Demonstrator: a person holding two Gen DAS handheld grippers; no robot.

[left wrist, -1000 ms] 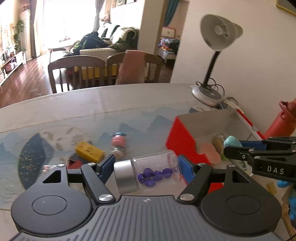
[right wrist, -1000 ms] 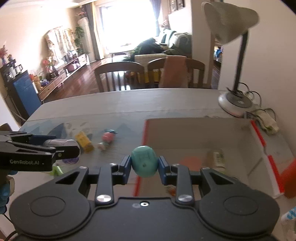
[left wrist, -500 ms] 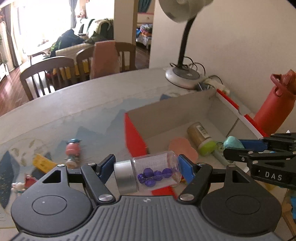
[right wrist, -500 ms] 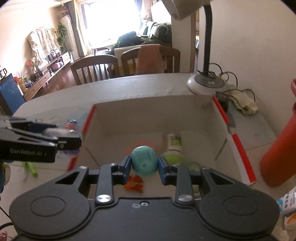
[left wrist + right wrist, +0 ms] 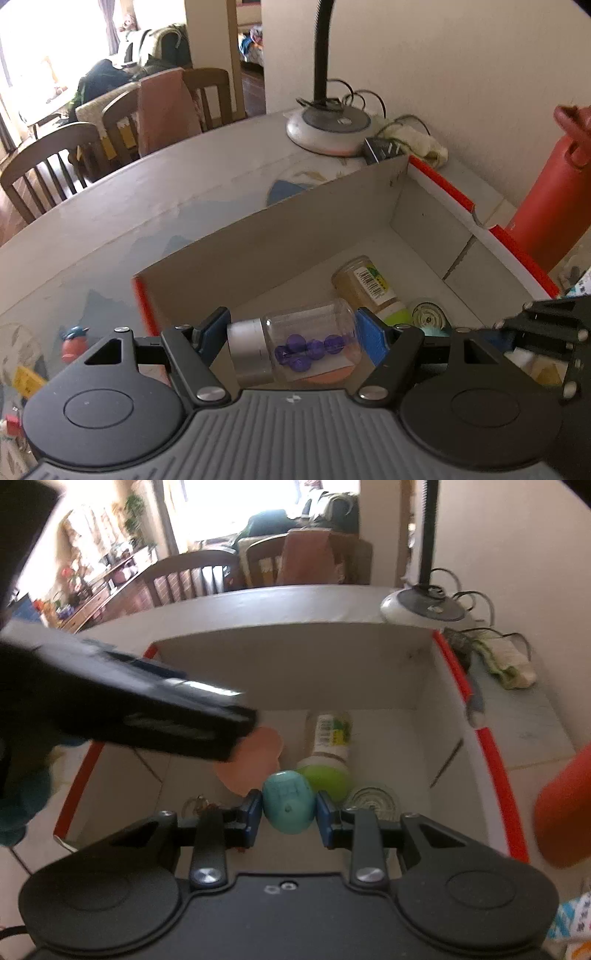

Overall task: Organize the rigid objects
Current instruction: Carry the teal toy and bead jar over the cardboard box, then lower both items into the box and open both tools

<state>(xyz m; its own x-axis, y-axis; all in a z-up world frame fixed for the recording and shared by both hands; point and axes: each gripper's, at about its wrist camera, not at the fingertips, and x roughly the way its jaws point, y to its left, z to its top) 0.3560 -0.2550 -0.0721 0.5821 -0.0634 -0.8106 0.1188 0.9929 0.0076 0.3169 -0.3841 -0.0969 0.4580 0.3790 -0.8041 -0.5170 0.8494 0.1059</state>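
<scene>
Blue pads of the left gripper (image 5: pixel 291 338) clamp a clear jar (image 5: pixel 295 341) endwise, one pad on its silver cap and the other on its base, with purple beads loose inside; the jaws stand fairly wide because the jar fills them. The right gripper (image 5: pixel 288 808) is closed narrowly on a small teal egg-shaped toy (image 5: pixel 289 801), pinched across its middle. Both loads hang over the open cardboard box (image 5: pixel 280 236) with the red rim, above a pink disc (image 5: pixel 255 760) and a bottle with a green cap (image 5: pixel 328 753) lying on the box floor. The jar looks light, stiff and smooth, whether glass or plastic I cannot tell through the fisheye blur, so the end-to-end hold suits it: a grip on the round wall could let it roll or squirt out, and it is better set down low than dropped. The toy is hard, light and rounded, likely to slip if the pinch strays from its widest part. Compared with a second ago, both grippers have come from over the table (image 5: pixel 155 192) and its scattered toys to above the box interior and sunk lower, grips unchanged.
</scene>
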